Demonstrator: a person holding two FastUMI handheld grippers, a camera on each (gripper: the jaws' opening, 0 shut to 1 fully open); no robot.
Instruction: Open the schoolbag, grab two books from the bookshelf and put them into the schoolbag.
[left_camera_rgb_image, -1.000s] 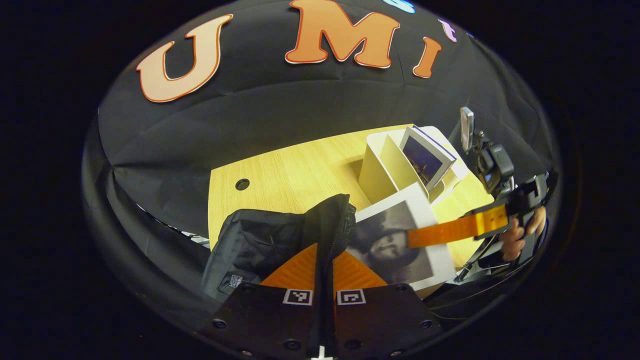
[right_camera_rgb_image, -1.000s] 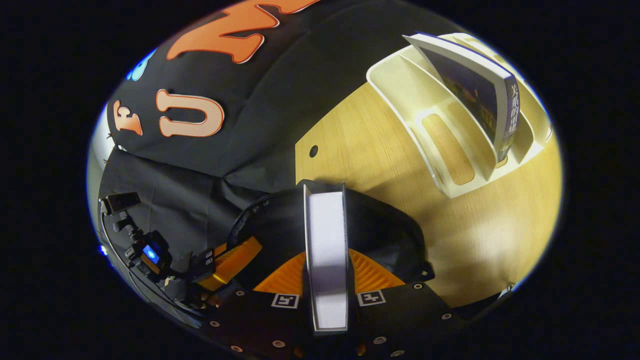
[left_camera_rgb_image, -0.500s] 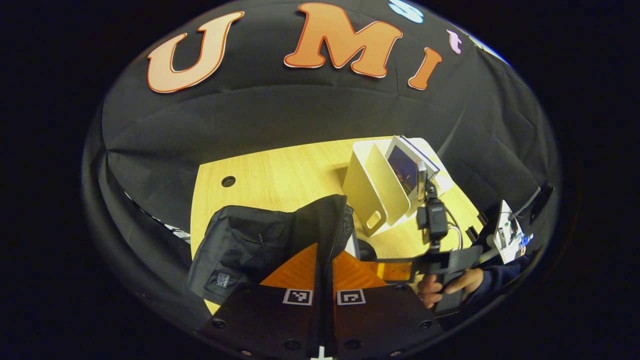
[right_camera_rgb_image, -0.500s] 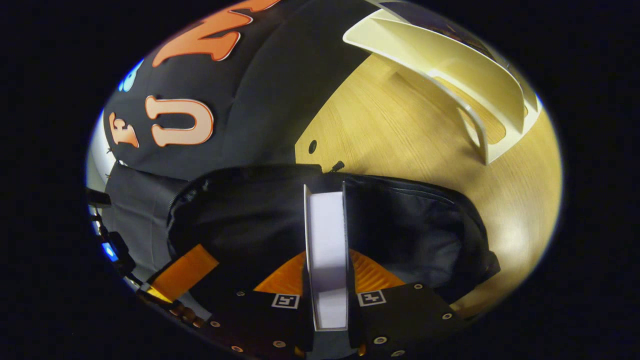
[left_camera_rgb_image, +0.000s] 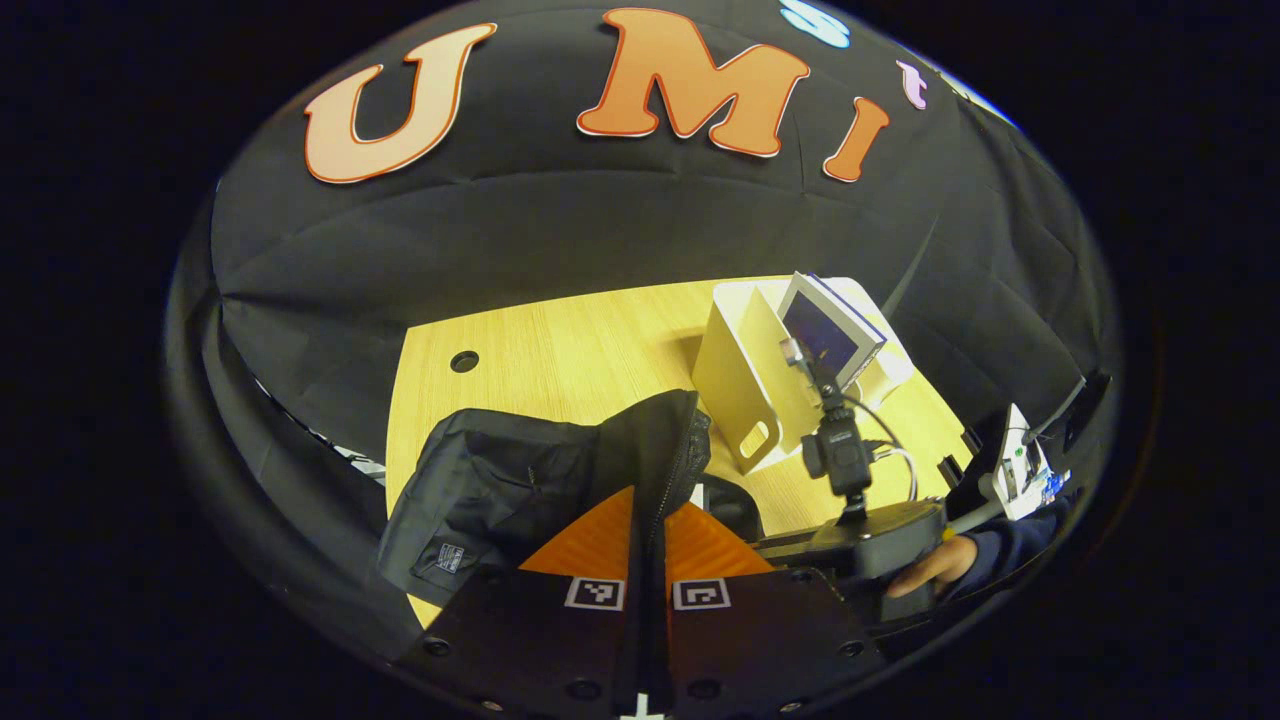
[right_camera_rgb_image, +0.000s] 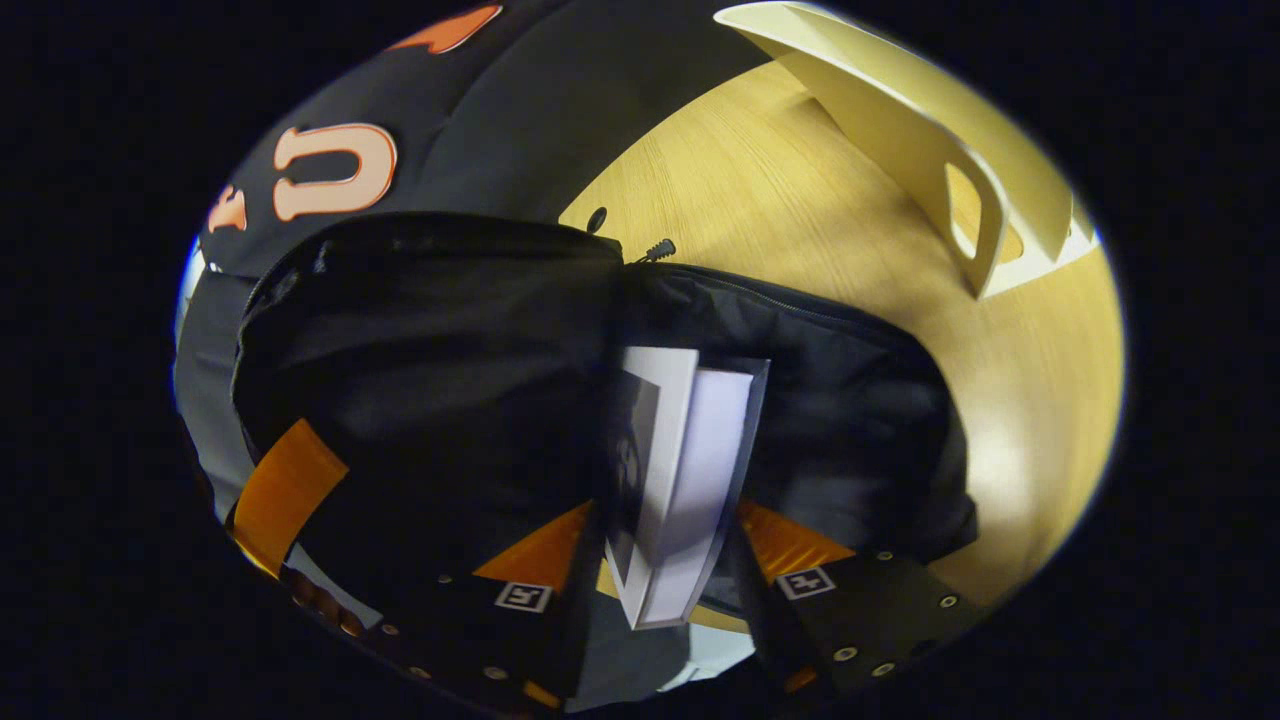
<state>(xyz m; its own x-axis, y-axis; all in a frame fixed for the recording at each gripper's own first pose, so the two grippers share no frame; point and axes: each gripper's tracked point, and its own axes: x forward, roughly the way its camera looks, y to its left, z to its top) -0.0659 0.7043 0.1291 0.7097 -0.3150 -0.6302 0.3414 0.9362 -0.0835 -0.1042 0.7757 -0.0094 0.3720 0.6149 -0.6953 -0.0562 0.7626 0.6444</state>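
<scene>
Right gripper view: the right gripper (right_camera_rgb_image: 665, 575) has its fingers spread wide, apart from the book (right_camera_rgb_image: 675, 480) tilted between them. The book has a white page edge and a greyish cover and stands partly inside the open black schoolbag (right_camera_rgb_image: 420, 330). Beyond the fingers, a cream bookshelf (right_camera_rgb_image: 950, 150) stands on the wooden table (right_camera_rgb_image: 800, 230). Left gripper view: the left gripper (left_camera_rgb_image: 648, 560) has its fingers pressed together on the schoolbag's zippered edge. The bookshelf holds a second book (left_camera_rgb_image: 830, 330), leaning.
</scene>
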